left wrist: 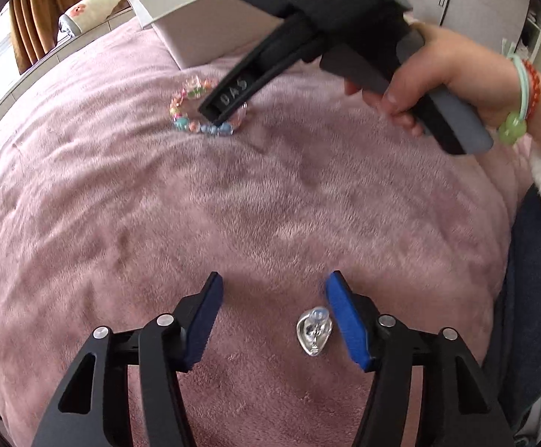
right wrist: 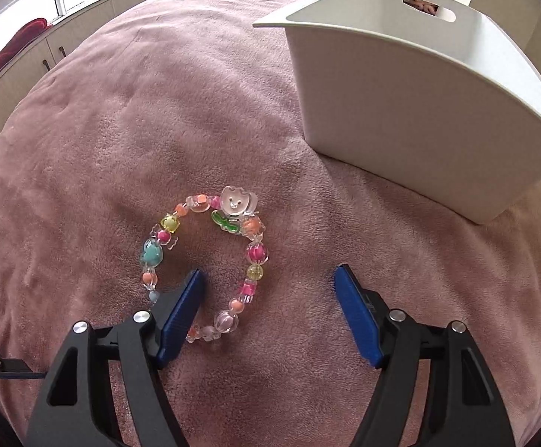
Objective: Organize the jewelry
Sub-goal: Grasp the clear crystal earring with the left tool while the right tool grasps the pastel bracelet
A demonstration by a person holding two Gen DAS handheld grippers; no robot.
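Pink plush blanket (right wrist: 233, 74) carries everything here, its pile soft enough for small pieces to sink in. From the right wrist view, the beaded bracelet (right wrist: 203, 260) lies flat in a loop; the right gripper (right wrist: 266, 279) stands open astride the loop's 3 o'clock side, one pad inside the ring and one outside, probably so a squeeze pinches that run of beads. At 1 o'clock sits a white bin (right wrist: 419, 111), open-topped with a handle slot, the likely place for the jewelry. In the left wrist view, the left gripper (left wrist: 274, 283) also stands open, gripping nothing, and a clear heart charm (left wrist: 313, 333) lies between its fingers, just beside the 3 o'clock pad.
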